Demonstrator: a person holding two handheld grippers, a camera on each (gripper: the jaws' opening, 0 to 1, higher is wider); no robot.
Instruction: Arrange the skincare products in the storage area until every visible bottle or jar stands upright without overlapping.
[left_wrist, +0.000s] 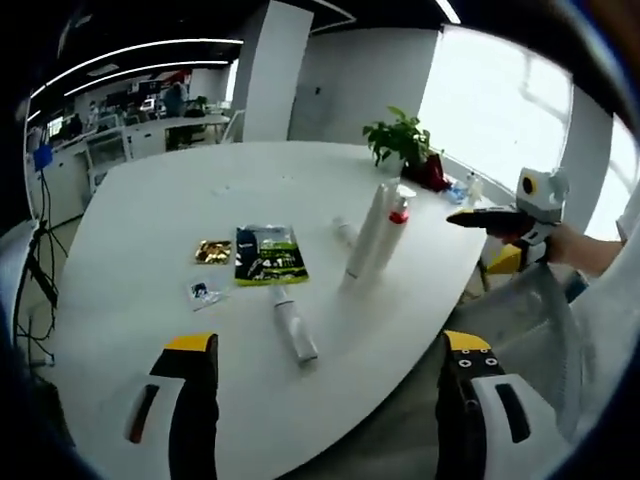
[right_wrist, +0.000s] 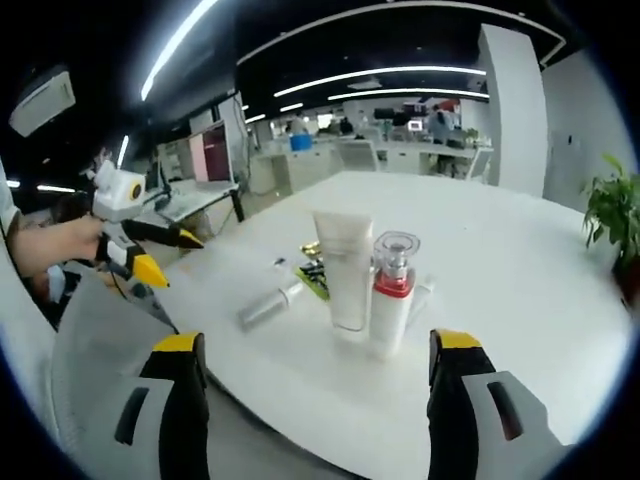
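On the white table (left_wrist: 150, 210) a white tube (left_wrist: 368, 232) stands upright beside a white bottle with a red collar (left_wrist: 397, 215). One white bottle (left_wrist: 295, 325) lies on its side near the front edge. A smaller one (left_wrist: 345, 232) lies behind the tube. My left gripper (left_wrist: 328, 342) is open, its jaws wide apart just short of the lying bottle. The right gripper view has the tube (right_wrist: 345, 270), the red-collared bottle (right_wrist: 392, 295) and the lying bottle (right_wrist: 268, 307). My right gripper (right_wrist: 318, 342) is open and empty, facing the tube. The left gripper (right_wrist: 170, 255) hovers off the table's edge.
A green-and-black sachet pack (left_wrist: 268, 255), a gold packet (left_wrist: 213, 251) and a small white packet (left_wrist: 203, 292) lie flat left of the tube. A potted plant (left_wrist: 402, 140) stands at the far edge. A hand holds the right gripper (left_wrist: 500, 220) beyond the table's right edge.
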